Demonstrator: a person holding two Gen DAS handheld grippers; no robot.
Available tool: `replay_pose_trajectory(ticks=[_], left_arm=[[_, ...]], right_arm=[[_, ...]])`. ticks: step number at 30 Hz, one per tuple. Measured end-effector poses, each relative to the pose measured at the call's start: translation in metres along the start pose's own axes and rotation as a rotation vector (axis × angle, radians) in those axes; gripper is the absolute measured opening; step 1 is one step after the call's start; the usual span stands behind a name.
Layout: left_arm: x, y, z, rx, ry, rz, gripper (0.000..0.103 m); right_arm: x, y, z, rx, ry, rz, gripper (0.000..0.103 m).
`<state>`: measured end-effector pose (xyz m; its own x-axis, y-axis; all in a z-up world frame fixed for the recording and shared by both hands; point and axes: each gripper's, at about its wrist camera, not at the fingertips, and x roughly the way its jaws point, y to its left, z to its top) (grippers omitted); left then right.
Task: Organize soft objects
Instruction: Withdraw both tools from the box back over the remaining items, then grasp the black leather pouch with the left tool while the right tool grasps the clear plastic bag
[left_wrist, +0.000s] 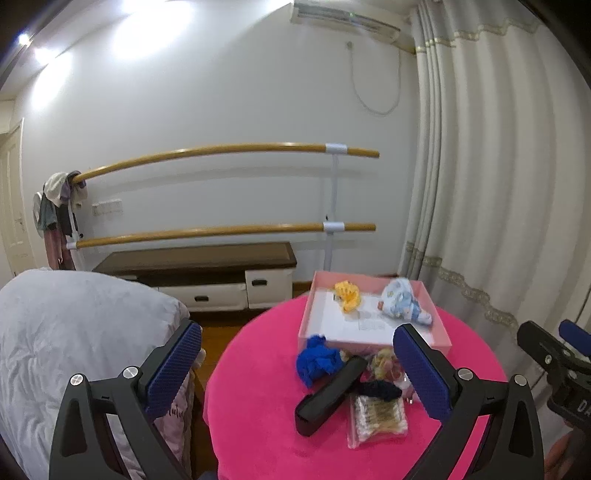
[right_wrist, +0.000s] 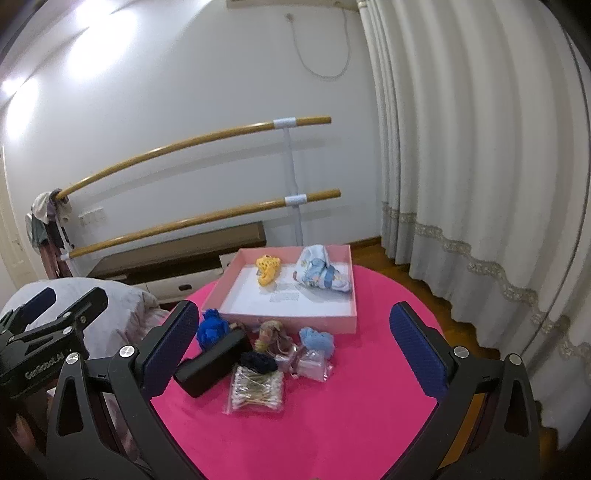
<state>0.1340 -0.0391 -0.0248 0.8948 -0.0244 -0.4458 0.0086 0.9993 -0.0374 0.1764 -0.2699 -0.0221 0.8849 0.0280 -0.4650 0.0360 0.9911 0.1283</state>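
A round bench (right_wrist: 332, 406) draped in bright pink stood before white curtains. Both the left gripper (left_wrist: 295, 369) and right gripper (right_wrist: 291, 347) hung released, holding nothing. Nearby lay a crumpled blue cloth (right_wrist: 211, 328); farther back, a pink tray (right_wrist: 352, 280) held a knitted yellow piece (right_wrist: 267, 271) and a pale blue bundle (right_wrist: 321, 275).
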Motion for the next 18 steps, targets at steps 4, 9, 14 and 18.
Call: replay_pose_trajectory(ticks=[4,9,14,18], left_arm=[[0.011,0.002,-0.008,0.011,0.038,0.005,0.103],[0.028,0.005,-0.012,0.020,0.082,-0.004,0.103],[0.060,0.002,-0.024,0.062,0.148,0.004,0.103],[0.096,0.000,-0.035,0.078,0.216,0.011,0.103]], right_arm=[[0.011,-0.006,-0.012,-0.008,0.035,-0.015,0.103],[0.027,-0.015,-0.027,-0.008,0.088,-0.020,0.103],[0.051,-0.020,-0.040,-0.010,0.144,-0.018,0.103],[0.076,-0.026,-0.049,-0.011,0.197,-0.019,0.103]])
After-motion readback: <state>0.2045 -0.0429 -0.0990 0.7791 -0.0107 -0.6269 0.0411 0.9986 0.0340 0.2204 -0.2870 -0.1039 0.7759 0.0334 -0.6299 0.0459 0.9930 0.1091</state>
